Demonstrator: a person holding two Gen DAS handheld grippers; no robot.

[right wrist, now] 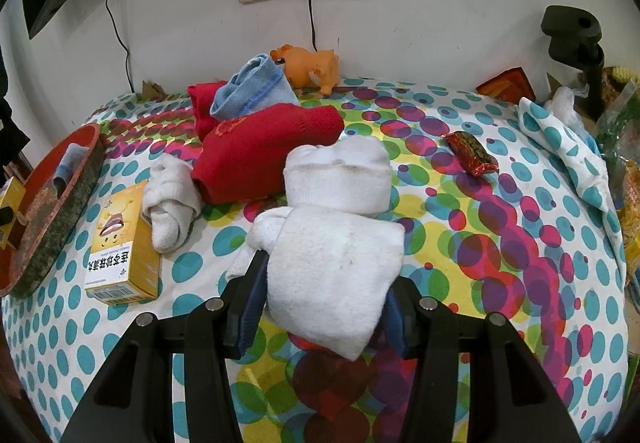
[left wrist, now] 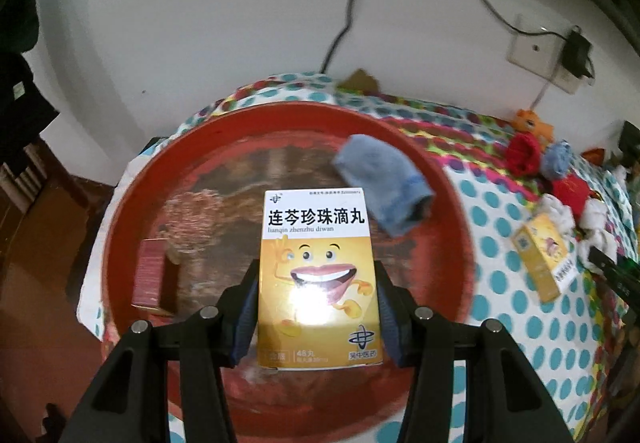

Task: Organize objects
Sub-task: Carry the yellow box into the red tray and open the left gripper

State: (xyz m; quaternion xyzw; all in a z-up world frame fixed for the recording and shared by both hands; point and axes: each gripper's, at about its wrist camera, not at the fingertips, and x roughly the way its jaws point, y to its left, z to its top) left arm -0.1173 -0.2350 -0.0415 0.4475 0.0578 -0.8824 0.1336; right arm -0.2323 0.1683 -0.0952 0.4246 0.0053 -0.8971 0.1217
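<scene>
The left gripper (left wrist: 318, 307) is clamped on a yellow medicine box (left wrist: 318, 279), its two blue-padded jaws pressing the box's long sides. The box stands upright between the jaws, printed face toward the camera, and is held above the round red tray (left wrist: 132, 211) at the left end of the desk (left wrist: 500, 283). Whether the box's lower edge touches the tray floor cannot be told. Inside the tray, a rolled blue sock (left wrist: 384, 189) lies behind and to the right of the held box, and a small dark red box (left wrist: 150, 277) lies to its left near the tray wall.

The right gripper (right wrist: 326, 295) is closed on a rolled white sock (right wrist: 336, 255), which fills the gap between its jaws and bulges out above them, with its lower end hanging below the pads. This sock sits over the dotted cloth covering the desk, near the middle.

Beyond it lie a red sock (right wrist: 260, 159), a second blue sock (right wrist: 252, 91) resting on the red one, and a smaller white sock (right wrist: 172, 203) to the left. Just beside that sock lies a second yellow box (right wrist: 120, 247), flat on the cloth near the tray. An orange toy (right wrist: 308, 69) stands by the wall, and a red wrapped packet (right wrist: 470, 153) lies apart to the right.
</scene>
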